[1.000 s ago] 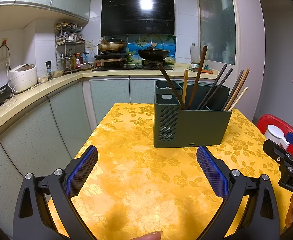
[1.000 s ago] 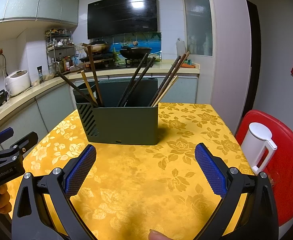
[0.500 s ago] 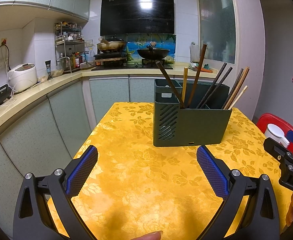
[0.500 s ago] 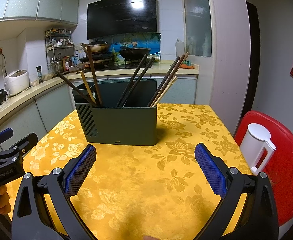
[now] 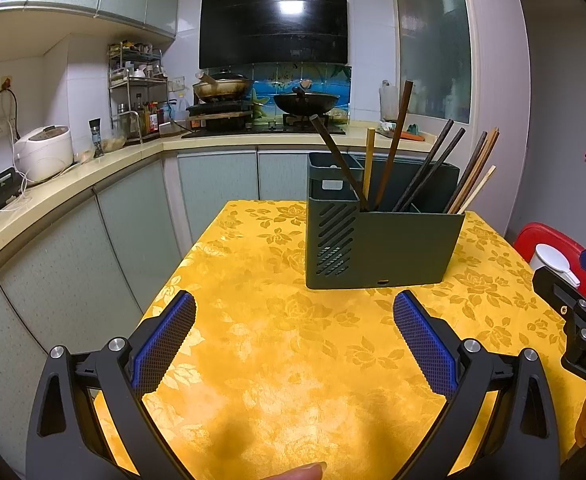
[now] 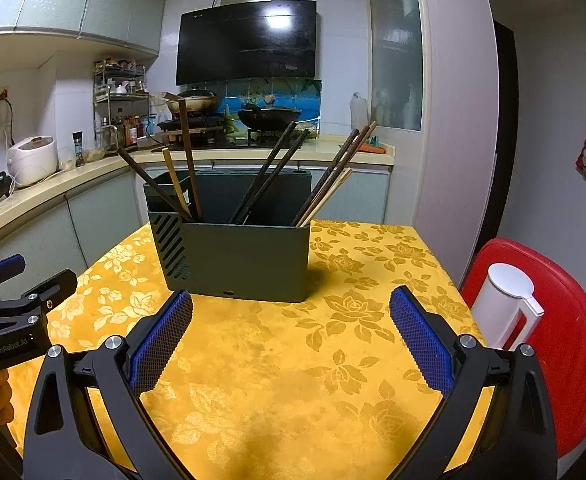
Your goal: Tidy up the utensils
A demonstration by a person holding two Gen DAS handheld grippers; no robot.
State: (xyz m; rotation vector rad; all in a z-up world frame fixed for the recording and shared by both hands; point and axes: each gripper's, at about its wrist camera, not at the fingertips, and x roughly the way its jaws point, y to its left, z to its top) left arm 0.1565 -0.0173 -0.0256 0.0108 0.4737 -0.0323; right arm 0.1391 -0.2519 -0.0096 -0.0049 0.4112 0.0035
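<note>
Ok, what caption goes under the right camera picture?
Open right gripper faces a green holder of chopsticks on a yellow tablecloth.

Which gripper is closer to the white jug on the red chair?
Right. The right gripper hovers over the table with the jug just beside its right finger. The left gripper is further left, with the right gripper between it and the jug.

Left gripper (image 5: 294, 320) and right gripper (image 6: 291, 318) both hover side by side, jaws spread wide and empty, pointing toward the far side; a fingertip (image 5: 297, 472) shows at the near edge.
</note>
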